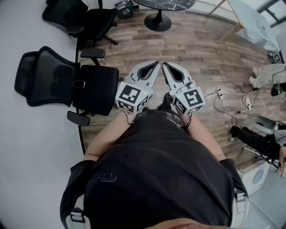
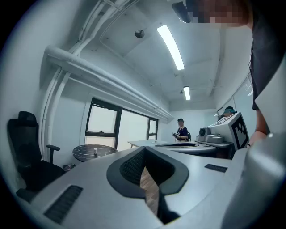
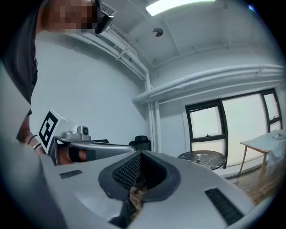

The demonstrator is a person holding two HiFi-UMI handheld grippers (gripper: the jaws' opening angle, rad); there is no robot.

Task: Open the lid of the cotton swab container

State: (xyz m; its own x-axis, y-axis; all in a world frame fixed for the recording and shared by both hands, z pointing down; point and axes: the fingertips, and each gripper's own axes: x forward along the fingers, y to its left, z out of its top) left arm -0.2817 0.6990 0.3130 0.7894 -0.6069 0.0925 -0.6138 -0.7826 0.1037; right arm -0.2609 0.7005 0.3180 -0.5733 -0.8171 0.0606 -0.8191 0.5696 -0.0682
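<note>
The left claw [image 1: 155, 65] and the right claw [image 1: 165, 65] are both pressed together and pinch nothing. A person in a black shirt [image 1: 156, 174] holds them side by side at the waist, their tips close together and pointing out over the wooden floor [image 1: 201, 49]. A small white container [image 2: 95, 151] stands on a round dark counter [image 1: 163, 3] by the window, well apart from both claws. It is too small to tell whether it is the cotton swab container, or how its lid sits. A black office chair [image 1: 58, 80] stands at the person's left, and cables [image 1: 228, 100] trail over the floor at the right. In the left gripper view, another person [image 2: 181, 129] stands at the far wall.
</note>
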